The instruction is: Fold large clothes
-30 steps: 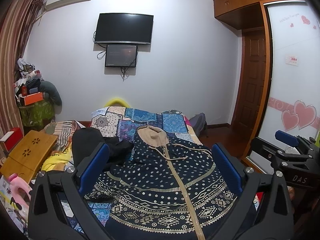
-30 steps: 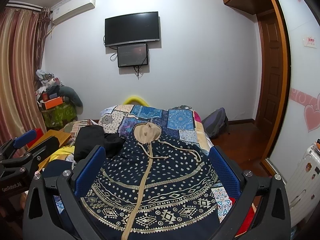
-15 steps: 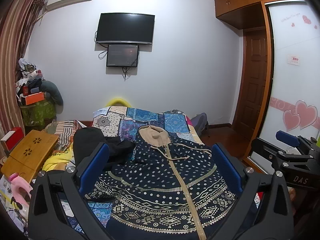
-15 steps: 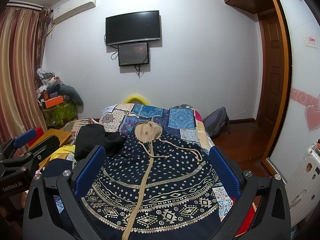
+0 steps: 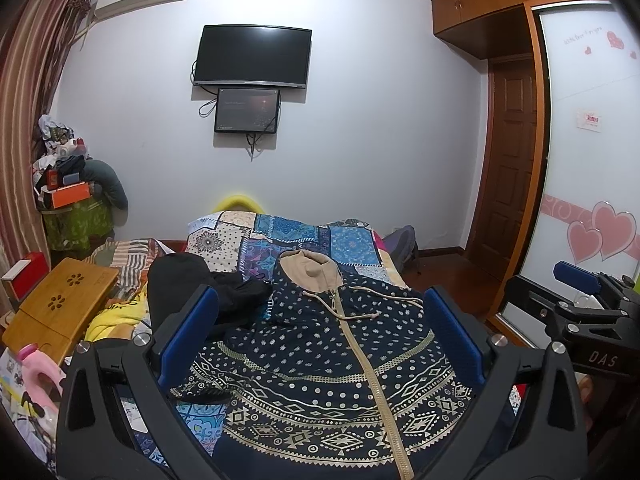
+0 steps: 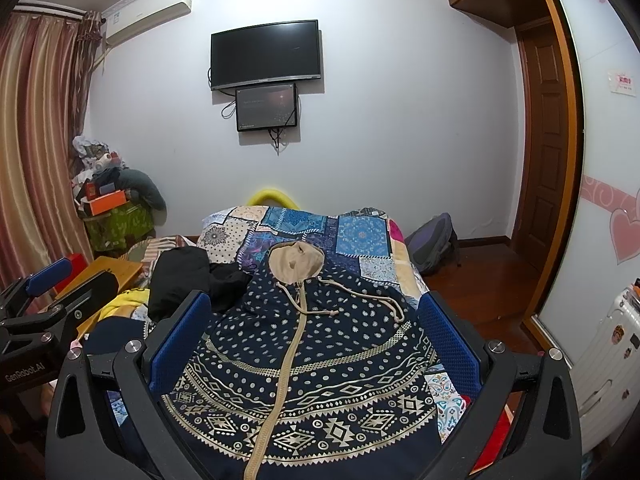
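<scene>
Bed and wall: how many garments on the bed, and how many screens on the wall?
Garments: 2, the navy patterned zip hoodie and the black garment beside it.
Screens: 2, the large TV and the small monitor below it.
Total: 4

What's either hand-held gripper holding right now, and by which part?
Nothing. Left hand-held gripper and right hand-held gripper are both open above the patterned hoodie, which lies flat on the bed.
</scene>
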Motion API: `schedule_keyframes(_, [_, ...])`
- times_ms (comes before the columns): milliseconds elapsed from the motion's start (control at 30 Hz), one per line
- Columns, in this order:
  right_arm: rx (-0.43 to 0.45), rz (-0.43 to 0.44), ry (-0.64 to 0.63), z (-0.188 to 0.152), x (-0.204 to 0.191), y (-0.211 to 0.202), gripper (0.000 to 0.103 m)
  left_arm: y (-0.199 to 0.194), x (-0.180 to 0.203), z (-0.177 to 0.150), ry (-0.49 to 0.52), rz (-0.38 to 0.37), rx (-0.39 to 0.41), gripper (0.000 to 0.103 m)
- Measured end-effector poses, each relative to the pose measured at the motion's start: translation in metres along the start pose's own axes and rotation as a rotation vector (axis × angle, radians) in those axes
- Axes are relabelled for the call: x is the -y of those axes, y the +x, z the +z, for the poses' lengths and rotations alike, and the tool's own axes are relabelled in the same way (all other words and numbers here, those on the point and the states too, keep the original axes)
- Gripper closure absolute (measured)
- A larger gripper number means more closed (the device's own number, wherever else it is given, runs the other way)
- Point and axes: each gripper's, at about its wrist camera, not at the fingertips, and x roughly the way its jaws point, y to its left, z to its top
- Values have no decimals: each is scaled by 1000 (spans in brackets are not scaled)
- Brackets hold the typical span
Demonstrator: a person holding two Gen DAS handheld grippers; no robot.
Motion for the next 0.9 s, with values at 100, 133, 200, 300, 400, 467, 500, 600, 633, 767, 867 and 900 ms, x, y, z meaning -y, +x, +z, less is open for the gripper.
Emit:
schedule_keyframes(100, [0,0,-2,0,0,0,0,0,-1,0,-2,1,1,0])
schedule_keyframes(133, [0,1,-2,0,1,0,0,0,-1,-1,-2,1,1,0])
schedule_keyframes(200, [1,1,-3,1,1,0,0,0,-2,-1,-5,2,1,0])
schedule_keyframes(300, [-3,1,-2,3,1,1,0,2,-2,0,-5,3,0,0])
schedule_keyframes(400, [-6,0,-4,3,1,2,0,2,-2,0,-7,2,-2,0])
schedule_keyframes(467, [-8,0,-6,5,0,3,0,4,-3,0,-8,-1,-7,0])
schedule_keyframes(500, [-10,0,-7,5,0,4,0,5,-4,0,-8,0,-9,0])
schedule_keyframes(600, [-18,-2,-11,6,-2,9,0,9,-8,0,-15,5,-14,0])
schedule_keyframes(633, [-22,-3,-11,6,-2,11,0,11,-9,1,-19,6,-16,0])
schedule_keyframes(767, [-46,-7,-11,5,-2,23,0,22,-22,1,-45,27,-33,0])
schedule_keyframes(867, [-67,-10,-10,3,-2,32,0,32,-36,1,-57,75,-44,0])
schedule_keyframes(900, [-77,-11,-9,3,-1,37,0,37,-44,1,-68,95,-50,0])
